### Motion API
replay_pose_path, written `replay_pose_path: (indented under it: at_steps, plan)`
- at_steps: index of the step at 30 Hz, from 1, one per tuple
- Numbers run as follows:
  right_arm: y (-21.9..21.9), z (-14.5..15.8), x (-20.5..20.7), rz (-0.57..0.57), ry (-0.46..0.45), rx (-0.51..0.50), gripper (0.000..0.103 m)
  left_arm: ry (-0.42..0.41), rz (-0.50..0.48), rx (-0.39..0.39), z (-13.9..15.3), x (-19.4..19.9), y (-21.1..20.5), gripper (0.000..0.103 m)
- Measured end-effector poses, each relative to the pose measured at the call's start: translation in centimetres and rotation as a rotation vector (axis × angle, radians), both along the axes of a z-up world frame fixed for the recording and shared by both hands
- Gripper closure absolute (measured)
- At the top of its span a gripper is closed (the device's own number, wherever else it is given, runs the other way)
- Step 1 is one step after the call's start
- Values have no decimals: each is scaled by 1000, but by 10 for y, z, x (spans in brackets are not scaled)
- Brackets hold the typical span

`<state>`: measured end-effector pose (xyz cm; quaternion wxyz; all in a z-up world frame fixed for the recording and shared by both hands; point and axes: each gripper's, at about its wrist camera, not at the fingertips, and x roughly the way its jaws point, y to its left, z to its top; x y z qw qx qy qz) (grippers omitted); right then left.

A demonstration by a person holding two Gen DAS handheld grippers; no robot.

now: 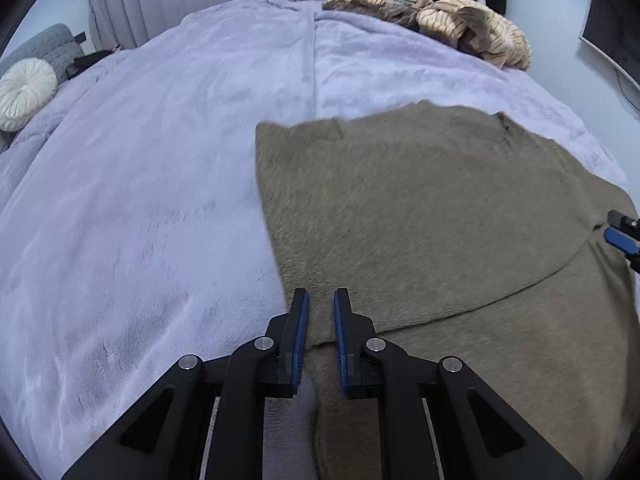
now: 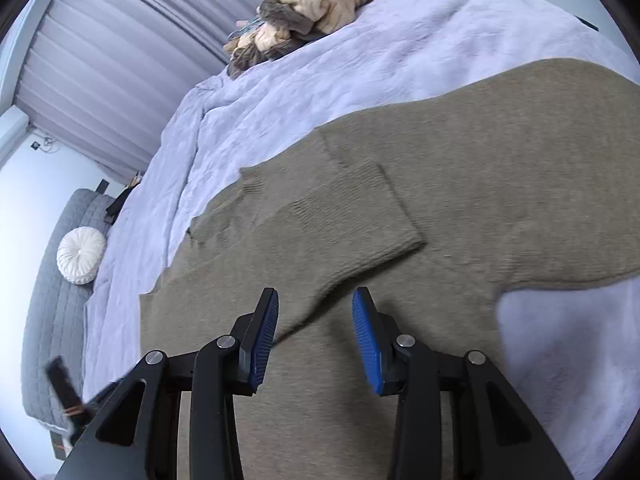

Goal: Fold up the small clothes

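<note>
Blue-padded left gripper (image 1: 321,300) hangs nearly clenched, gripping nothing, over the left edge of a taupe knitted sweater (image 1: 440,208). The right gripper (image 2: 315,300) stands released above its folded-in sleeve (image 2: 352,216). The sweater lies flat on the lavender plush bedspread (image 1: 160,160).

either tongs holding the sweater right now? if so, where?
No. Right tongs are open above the folded sleeve of the brown sweater. Left tongs are nearly shut, with nothing visibly between the pads.

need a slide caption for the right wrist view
Right tool open and empty above a sleeve folded across the taupe knit sweater on a lavender blanket.
</note>
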<state>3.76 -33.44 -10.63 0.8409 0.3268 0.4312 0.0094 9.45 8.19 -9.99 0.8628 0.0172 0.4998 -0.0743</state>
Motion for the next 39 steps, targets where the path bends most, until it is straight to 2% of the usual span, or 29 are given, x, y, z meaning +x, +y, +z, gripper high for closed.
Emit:
replay_pose_path:
  at_steps: [1, 3, 4, 8, 10, 11, 12, 16, 18, 19, 20, 21, 23, 25, 27, 30, 33, 37, 38, 39]
  plan:
    - [3, 0, 2, 14, -2, 8, 60, 10, 16, -36, -7, -1, 11, 81]
    - [7, -2, 5, 25, 6, 13, 60, 12, 33, -140, -10, -4, 29, 81]
    - [7, -4, 8, 23, 14, 19, 59, 15, 38, -155, -10, -4, 32, 81]
    - [2, -14, 16, -24, 33, 52, 59, -10, 24, -67, -10, -8, 19, 81]
    - [1, -21, 25, -37, 68, 4, 59, -29, 25, -48, -11, -13, 16, 81]
    - [-1, -26, 29, -42, 94, -29, 68, -33, 27, -48, -10, -13, 15, 81]
    - [-4, -32, 31, -49, 116, -43, 83, -34, 30, -53, -9, -14, 16, 81]
    - [-16, -30, 16, -81, 128, -27, 88, -21, 71, -102, -1, -13, 23, 80]
    - [-20, -26, 5, -57, 105, 14, 83, -32, 116, -110, 6, -17, 29, 64]
    - [-21, -25, -1, -43, 93, 47, 82, -47, 140, -104, 11, -21, 32, 43]
    - [-22, -25, -7, -33, 84, 71, 71, -66, 161, -98, 15, -24, 34, 22]
    - [-21, -25, -13, -18, 71, 99, 56, -92, 177, -97, 20, -27, 37, 16]
    - [-14, -23, -21, 6, 48, 125, 44, -117, 166, -120, 28, -29, 42, 15]
    - [1, -20, -21, 47, 34, 159, 42, -100, 150, -132, 32, -21, 44, 15]
    - [26, -21, -16, 103, 18, 246, 42, -80, 133, -134, 33, -6, 42, 15]
    - [85, -29, 0, 232, 22, 364, 42, -42, 113, -164, 29, 28, 38, 15]
    - [157, -53, 21, 330, 77, 501, 42, 3, 96, -197, 22, 64, 32, 15]
    - [212, -70, 42, 340, 92, 515, 42, 54, 102, -204, 5, 96, 30, 15]
    - [219, -74, 45, 331, 94, 518, 42, 69, 108, -214, -1, 100, 32, 17]
    - [225, -75, 49, 316, 95, 512, 43, 77, 114, -226, -6, 102, 34, 25]
